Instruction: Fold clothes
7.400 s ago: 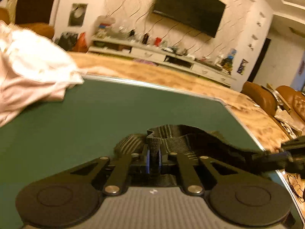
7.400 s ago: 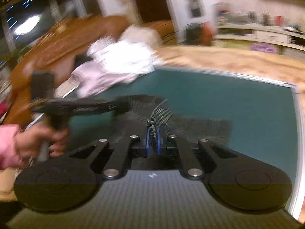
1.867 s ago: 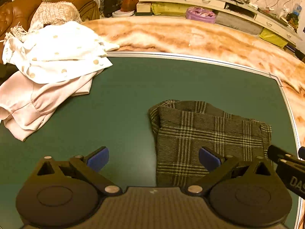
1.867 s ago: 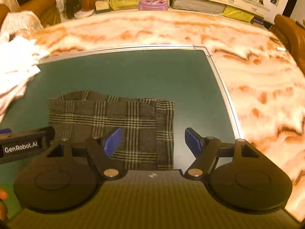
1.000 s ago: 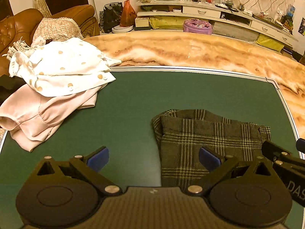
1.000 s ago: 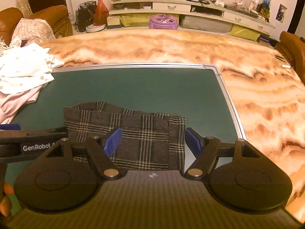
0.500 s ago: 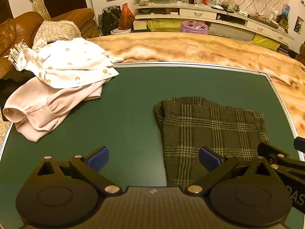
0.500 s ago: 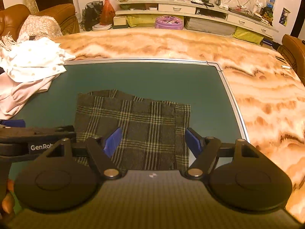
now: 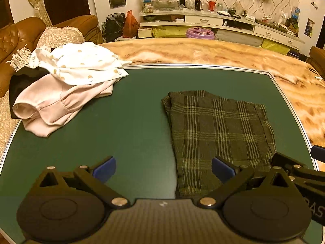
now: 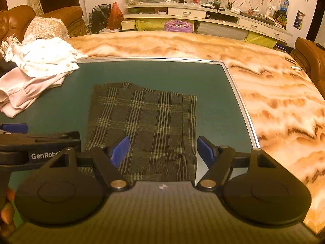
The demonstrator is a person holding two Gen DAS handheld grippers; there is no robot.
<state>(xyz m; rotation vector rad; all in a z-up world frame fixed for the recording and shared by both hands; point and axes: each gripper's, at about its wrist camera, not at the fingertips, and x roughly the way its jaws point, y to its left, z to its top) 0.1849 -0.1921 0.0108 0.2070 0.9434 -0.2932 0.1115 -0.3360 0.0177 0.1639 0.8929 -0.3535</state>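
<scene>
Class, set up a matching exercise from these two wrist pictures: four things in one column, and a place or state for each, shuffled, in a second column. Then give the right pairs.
Things:
1. plaid cloth
2. white dotted garment
3. pink garment
4. right claw

Place or state:
A. lowest in the heap at the mat's left corner
B. open, holding nothing
C. folded flat on the green mat
D. on top of the heap

Pairs: 1-C, 2-D, 3-A, 4-B
</scene>
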